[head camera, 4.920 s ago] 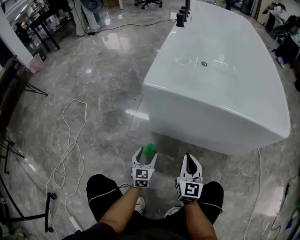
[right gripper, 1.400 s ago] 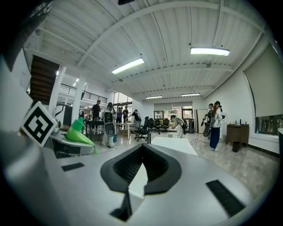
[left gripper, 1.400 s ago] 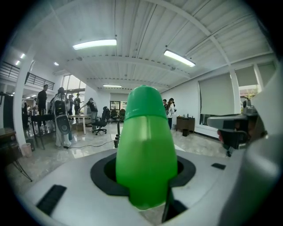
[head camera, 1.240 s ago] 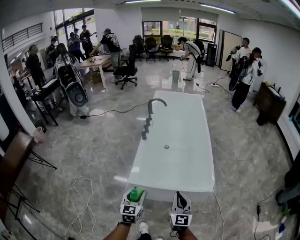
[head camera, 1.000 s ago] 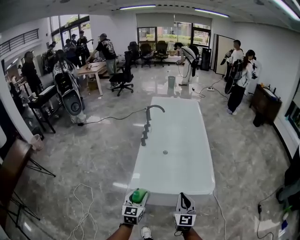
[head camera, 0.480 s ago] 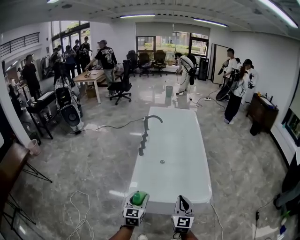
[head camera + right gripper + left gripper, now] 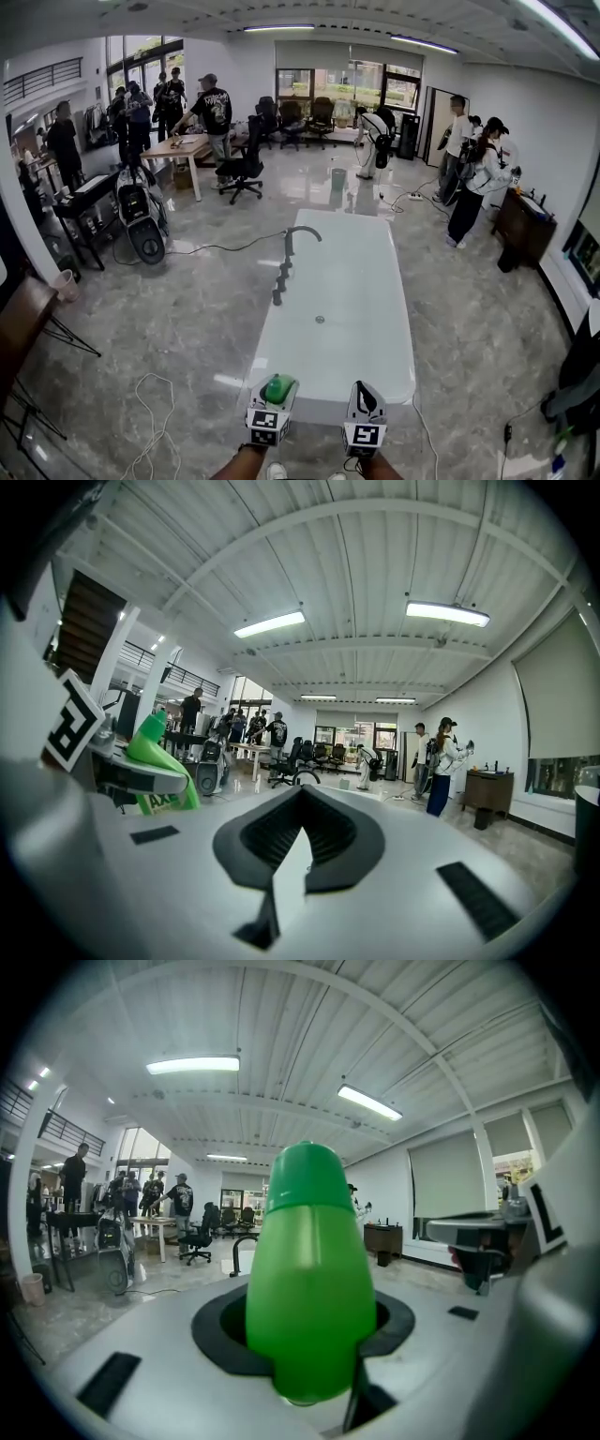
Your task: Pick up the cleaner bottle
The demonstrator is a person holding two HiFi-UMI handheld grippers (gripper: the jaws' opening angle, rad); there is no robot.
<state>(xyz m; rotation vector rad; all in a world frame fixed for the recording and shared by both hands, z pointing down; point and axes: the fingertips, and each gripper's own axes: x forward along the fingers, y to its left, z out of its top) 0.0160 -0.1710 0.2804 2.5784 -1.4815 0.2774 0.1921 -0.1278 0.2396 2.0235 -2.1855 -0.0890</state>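
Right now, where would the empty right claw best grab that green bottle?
Probably the narrowing top of the green bottle, approached from the right gripper's own side: the left gripper clamps its body, and the upright bottle leaves the top sticking out free above the jaws.

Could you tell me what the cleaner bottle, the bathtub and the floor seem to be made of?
Cleaner bottle: likely plastic, smooth and slightly glossy, with soft highlights on uniform green.
Bathtub: probably glossy white acrylic or ceramic, judging by its even sheen.
Floor: polished grey stone or stone-look tile, veined and reflective.
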